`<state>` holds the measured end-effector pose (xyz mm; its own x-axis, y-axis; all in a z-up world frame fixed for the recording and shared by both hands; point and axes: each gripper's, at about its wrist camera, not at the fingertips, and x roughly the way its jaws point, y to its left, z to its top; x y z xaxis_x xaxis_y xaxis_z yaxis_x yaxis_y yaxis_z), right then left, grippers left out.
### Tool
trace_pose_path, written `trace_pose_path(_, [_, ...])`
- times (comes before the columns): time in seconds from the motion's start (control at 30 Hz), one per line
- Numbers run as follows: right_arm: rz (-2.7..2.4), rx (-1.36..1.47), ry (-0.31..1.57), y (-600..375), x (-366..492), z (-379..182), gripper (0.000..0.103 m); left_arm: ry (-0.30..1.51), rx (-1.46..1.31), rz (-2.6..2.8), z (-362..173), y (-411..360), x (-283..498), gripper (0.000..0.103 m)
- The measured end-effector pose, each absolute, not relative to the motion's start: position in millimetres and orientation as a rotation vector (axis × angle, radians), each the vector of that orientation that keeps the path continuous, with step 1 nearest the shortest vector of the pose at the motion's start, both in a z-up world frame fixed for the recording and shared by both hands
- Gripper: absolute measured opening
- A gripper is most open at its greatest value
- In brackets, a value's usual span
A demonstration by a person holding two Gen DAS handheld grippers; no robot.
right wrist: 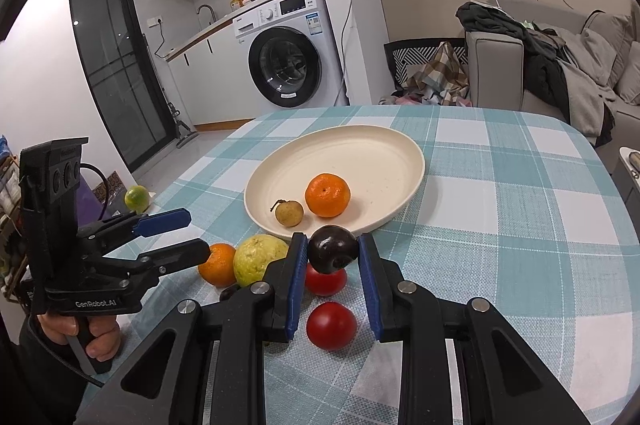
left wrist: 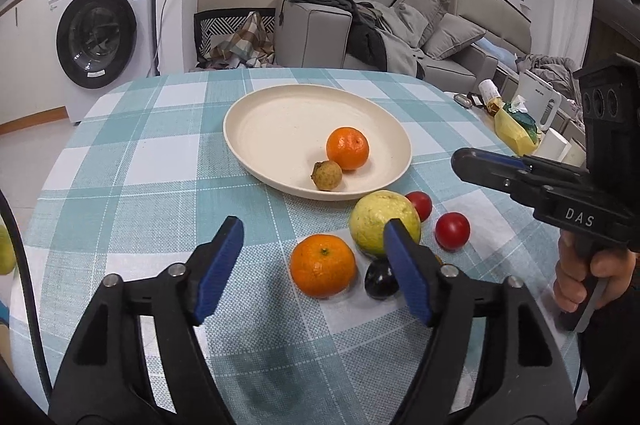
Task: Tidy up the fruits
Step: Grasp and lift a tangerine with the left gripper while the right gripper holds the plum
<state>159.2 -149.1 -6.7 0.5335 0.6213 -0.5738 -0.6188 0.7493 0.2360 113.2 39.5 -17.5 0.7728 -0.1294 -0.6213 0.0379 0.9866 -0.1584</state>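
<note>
Table under a teal-and-white checked cloth; behind it a washing machine, kitchen counter, grey sofa piled with clothes.

Cream plate sits mid-table toward the far edge, holding one orange and, touching it on the near side, a small brown longan-like fruit with its stem tilted up and left in the right wrist view.

Just beside the plate's near rim on the cloth: a yellow-green guava, a second orange, two red tomatoes, a dark plum partly hidden behind the left finger pad. One tomato is half covered by the held fruit.

Right gripper is clamped on another dark plum, lifted above the tomatoes, its stem dimple facing the camera and down; round, no clear long axis.

Left gripper has its jaws wide apart, empty, hovering over the near orange.

A green fruit off the table's left edge, too small to identify.
</note>
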Motion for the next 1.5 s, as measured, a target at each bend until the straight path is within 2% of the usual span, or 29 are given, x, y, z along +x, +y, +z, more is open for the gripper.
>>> trace_pose_path(0.1, [0.739,0.005,0.687,-149,160,-7,0.027,0.706,-0.12,-0.126,-21,32,115,0.08])
trace_pose_path(0.33, [0.731,0.008,0.681,-153,159,-6,0.027,0.756,-0.113,-0.116,-30,31,120,0.08])
trace_pose_path(0.43, [0.727,0.01,0.68,-154,159,-6,0.027,0.776,-0.141,-0.092,-33,40,123,0.075])
trace_pose_path(0.5, [0.726,0.009,0.678,-155,158,-6,0.027,0.807,-0.15,-0.088,-38,44,127,0.064])
trace_pose_path(0.63, [0.725,0.006,0.678,-155,158,-6,0.027,0.85,-0.154,-0.114,-47,43,132,0.052])
trace_pose_path(0.7, [0.725,0.004,0.68,-155,158,-6,0.027,0.867,-0.142,-0.143,-49,39,135,0.037])
trace_pose_path(1.03, [0.734,-0.001,0.691,-150,159,-8,0.027,0.831,-0.124,-0.154,-43,32,130,0.036])
trace_pose_path(1.5, [0.732,-0.021,0.703,-138,170,-6,0.027,0.678,-0.163,-0.104,-9,44,123,0.036])
